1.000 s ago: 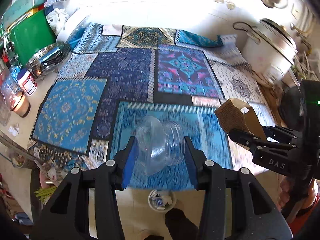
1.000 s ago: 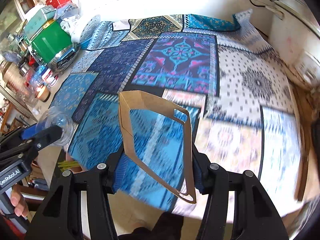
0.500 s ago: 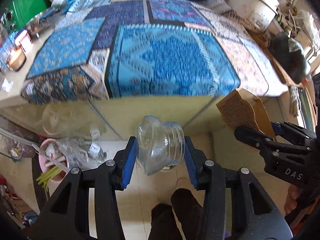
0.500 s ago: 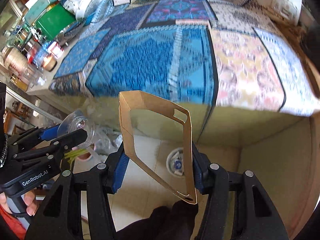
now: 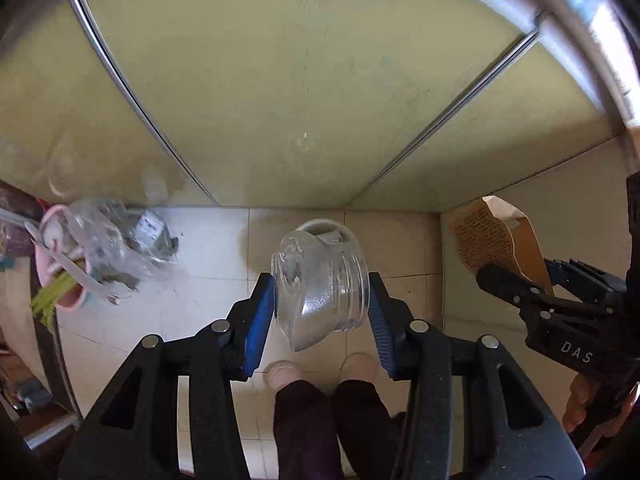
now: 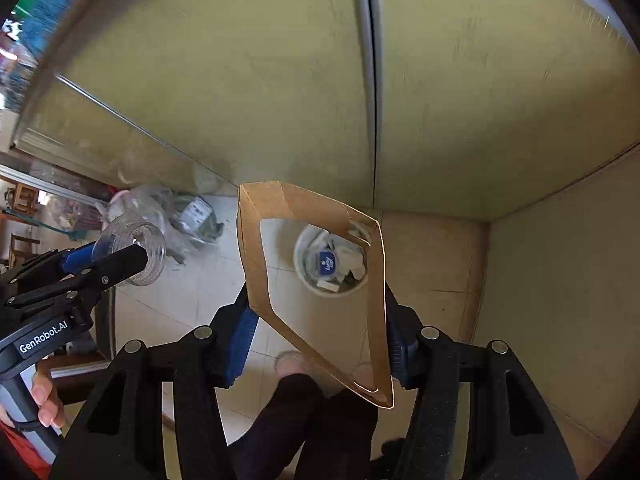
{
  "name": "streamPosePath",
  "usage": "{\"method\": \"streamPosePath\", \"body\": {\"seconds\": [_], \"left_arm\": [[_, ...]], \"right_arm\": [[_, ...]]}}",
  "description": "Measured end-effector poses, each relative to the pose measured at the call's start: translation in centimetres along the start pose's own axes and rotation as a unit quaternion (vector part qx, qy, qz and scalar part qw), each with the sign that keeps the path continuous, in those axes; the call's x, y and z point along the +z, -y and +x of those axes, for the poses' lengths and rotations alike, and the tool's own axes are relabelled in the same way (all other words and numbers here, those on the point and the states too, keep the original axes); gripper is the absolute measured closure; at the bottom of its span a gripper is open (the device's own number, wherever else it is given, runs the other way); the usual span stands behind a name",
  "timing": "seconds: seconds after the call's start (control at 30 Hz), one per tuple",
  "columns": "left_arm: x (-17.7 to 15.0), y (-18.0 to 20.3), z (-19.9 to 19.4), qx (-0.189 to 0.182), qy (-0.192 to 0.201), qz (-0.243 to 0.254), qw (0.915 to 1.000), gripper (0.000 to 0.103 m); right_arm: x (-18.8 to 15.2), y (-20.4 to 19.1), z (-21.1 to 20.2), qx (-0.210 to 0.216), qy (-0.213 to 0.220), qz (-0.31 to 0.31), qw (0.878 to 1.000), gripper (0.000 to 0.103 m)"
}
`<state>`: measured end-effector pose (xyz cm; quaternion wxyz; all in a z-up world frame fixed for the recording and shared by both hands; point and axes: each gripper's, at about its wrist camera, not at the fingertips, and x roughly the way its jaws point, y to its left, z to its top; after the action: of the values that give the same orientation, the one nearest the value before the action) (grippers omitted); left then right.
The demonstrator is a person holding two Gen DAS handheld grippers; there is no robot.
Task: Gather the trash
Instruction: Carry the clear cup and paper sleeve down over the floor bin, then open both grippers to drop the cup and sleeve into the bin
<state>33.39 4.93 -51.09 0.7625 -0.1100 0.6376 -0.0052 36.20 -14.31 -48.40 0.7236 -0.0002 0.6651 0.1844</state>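
Note:
My left gripper (image 5: 322, 304) is shut on a clear plastic cup (image 5: 320, 280), held sideways above the floor; the cup also shows in the right wrist view (image 6: 134, 252). My right gripper (image 6: 316, 320) is shut on a flattened brown cardboard sleeve (image 6: 316, 280), also seen at the right of the left wrist view (image 5: 496, 240). A small white trash bin (image 6: 332, 260) with wrappers inside stands on the tiled floor below, seen through the sleeve. In the left wrist view its rim (image 5: 320, 224) peeks out behind the cup.
Olive cabinet doors (image 5: 300, 80) rise in front, with a side panel (image 6: 560, 300) to the right. A pink bowl (image 5: 60, 272) and a clear plastic bag of rubbish (image 5: 116, 240) lie on the floor to the left. The person's legs and feet (image 5: 320, 400) stand below the grippers.
Both grippers have tilted down from the patterned tabletop to the floor, still holding the cup and the sleeve. The white bin now lies under them.

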Motion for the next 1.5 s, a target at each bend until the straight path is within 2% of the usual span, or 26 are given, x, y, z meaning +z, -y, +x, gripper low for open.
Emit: {"method": "streamPosePath", "body": {"seconds": [0.23,0.33,0.47,0.6,0.73,0.87,0.97,1.03,1.2,1.33,1.5], "left_arm": [[-2.0,-1.9,13.8,-0.013,-0.004,-0.034,0.9993,0.058],[-2.7,-3.1,19.1,-0.017,-0.006,-0.046,0.9988,0.058],[-3.4,-4.3,25.4,-0.010,-0.007,-0.052,0.9986,0.058],[-3.7,-5.1,29.3,-0.014,-0.011,-0.061,0.9980,0.058],[-3.5,-5.3,31.4,-0.016,-0.013,-0.057,0.9981,0.058],[-3.0,-5.2,32.6,-0.014,-0.008,-0.045,0.9988,0.058],[-2.5,-5.4,34.2,-0.012,-0.014,-0.042,0.9990,0.058],[-2.3,-5.4,34.9,-0.014,-0.018,-0.040,0.9989,0.058],[-1.5,-4.9,36.0,-0.031,-0.019,-0.035,0.9987,0.058],[-1.3,-4.1,36.6,-0.028,-0.029,-0.021,0.9990,0.058],[-1.4,-3.5,33.3,-0.006,-0.022,-0.016,0.9996,0.058]], "right_arm": [[-1.6,5.3,15.0,-0.002,-0.031,0.023,0.999,0.050],[-2.2,6.5,21.1,0.012,-0.042,0.033,0.999,0.050],[-2.2,6.9,27.4,0.022,-0.048,0.028,0.998,0.050],[-1.7,6.0,31.5,0.026,-0.046,0.015,0.999,0.049],[-1.6,5.6,33.6,0.020,-0.048,0.000,0.999,0.049],[-1.6,5.8,35.1,0.044,-0.065,-0.002,0.997,0.046],[-1.8,5.8,35.4,0.043,-0.061,-0.009,0.997,0.038],[-1.8,5.8,35.0,0.038,-0.055,-0.020,0.998,0.033],[-1.9,6.7,33.5,0.032,-0.038,-0.020,0.999,0.032],[-2.3,7.6,31.9,0.039,-0.023,0.002,0.999,0.032],[-2.1,7.7,28.4,0.043,-0.012,0.020,0.999,0.032]]}}
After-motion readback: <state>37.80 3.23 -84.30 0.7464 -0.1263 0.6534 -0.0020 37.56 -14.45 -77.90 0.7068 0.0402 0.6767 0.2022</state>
